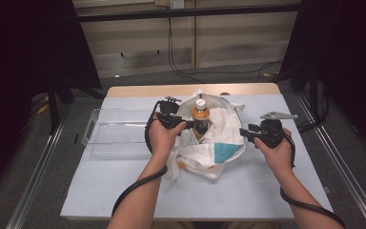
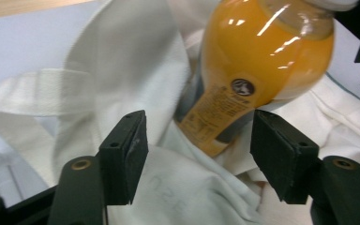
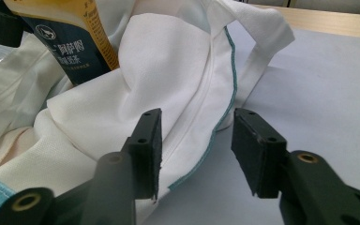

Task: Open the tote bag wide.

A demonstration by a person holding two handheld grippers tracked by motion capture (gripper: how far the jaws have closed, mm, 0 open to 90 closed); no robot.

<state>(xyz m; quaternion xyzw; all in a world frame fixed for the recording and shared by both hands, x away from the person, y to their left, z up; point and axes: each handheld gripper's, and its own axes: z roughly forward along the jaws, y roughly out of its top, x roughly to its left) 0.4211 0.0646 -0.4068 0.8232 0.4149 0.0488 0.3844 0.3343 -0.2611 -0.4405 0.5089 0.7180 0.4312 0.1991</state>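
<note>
- My left tongs [image 2: 199, 154] stand spread, pads clear of the orange juice bottle [image 2: 258, 65] just ahead of them.
- The bottle stands in the white cloth bag [image 1: 209, 143] at mid-bench [image 1: 100, 191].
- My right tongs [image 3: 197, 150] gape over the bag's teal-trimmed edge [image 3: 225, 103], pinching nothing.
- A clear tray [image 1: 116, 131] sits left of the bag.

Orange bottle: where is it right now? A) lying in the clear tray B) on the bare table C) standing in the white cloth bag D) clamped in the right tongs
C: the orange bottle stands upright with the white cloth bag bunched around its base, apart from the clear tray.
</note>
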